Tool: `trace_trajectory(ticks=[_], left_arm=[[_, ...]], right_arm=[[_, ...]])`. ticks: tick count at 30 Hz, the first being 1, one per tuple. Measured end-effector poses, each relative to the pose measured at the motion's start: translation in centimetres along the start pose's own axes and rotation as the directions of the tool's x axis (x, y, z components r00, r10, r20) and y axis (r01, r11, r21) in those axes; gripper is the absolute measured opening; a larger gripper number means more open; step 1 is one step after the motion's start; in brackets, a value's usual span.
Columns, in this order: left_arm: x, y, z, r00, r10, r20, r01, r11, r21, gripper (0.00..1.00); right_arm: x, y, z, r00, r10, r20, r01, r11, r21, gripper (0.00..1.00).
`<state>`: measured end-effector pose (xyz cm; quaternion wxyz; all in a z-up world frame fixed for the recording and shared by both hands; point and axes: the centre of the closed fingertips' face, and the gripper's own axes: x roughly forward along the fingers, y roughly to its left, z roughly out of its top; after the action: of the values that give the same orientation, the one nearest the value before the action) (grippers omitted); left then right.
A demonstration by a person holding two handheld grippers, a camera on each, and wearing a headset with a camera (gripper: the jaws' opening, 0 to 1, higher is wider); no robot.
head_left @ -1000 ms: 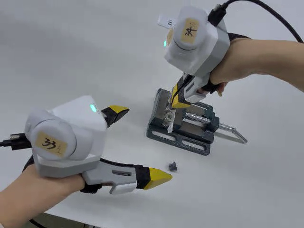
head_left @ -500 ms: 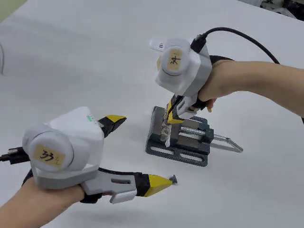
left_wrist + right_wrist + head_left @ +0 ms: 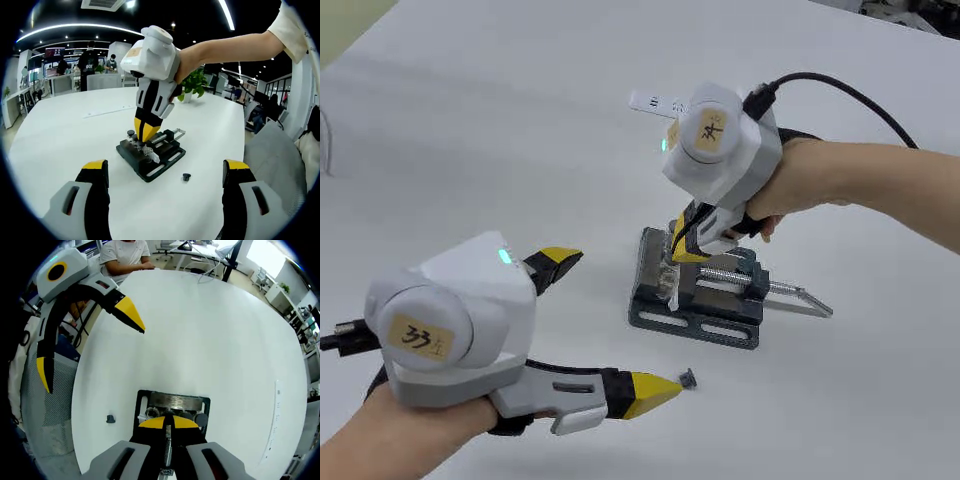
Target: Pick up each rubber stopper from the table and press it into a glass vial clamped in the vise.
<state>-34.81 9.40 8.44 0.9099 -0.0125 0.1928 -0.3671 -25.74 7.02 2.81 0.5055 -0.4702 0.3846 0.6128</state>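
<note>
The vise (image 3: 695, 300) clamps glass vials (image 3: 152, 414) in a row, one (image 3: 201, 419) topped with something dark. The right gripper (image 3: 684, 250) points down over them with its jaws together, tips at the vial mouths; whether anything is pinched there, I cannot tell. A loose rubber stopper (image 3: 687, 379) lies on the white table (image 3: 520, 130), just beside the near fingertip (image 3: 660, 388) of the left gripper (image 3: 615, 323), whose jaws are spread wide and empty.
</note>
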Motion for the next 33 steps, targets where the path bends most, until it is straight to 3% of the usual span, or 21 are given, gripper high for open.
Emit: trace_trajectory(ticks=[9, 17, 25, 33], left_arm=[[-0.1, 0.2, -0.1, 1.0, -0.001, -0.009, 0.001, 1.0, 0.006, 0.94], [-0.1, 0.2, -0.3, 0.9999, -0.004, -0.015, 0.004, 1.0, 0.008, 0.94], [0.0, 0.1, -0.2, 0.9998, -0.008, -0.016, 0.008, 1.0, 0.013, 0.94], [0.0, -0.1, -0.3, 0.9997, -0.012, -0.02, 0.013, 1.0, 0.018, 0.94]], right_arm=[[0.1, 0.1, 0.2, 0.9999, -0.004, 0.01, 0.004, 1.0, -0.025, 0.0], [-0.1, 0.5, 0.0, 0.9992, -0.008, 0.038, 0.008, 1.0, 0.015, 0.0], [-0.8, 1.2, -0.5, 0.9958, -0.02, 0.089, 0.016, 0.999, 0.04, 0.12], [-1.2, 2.6, -0.8, 0.9889, -0.026, 0.146, 0.019, 0.999, 0.048, 0.33]])
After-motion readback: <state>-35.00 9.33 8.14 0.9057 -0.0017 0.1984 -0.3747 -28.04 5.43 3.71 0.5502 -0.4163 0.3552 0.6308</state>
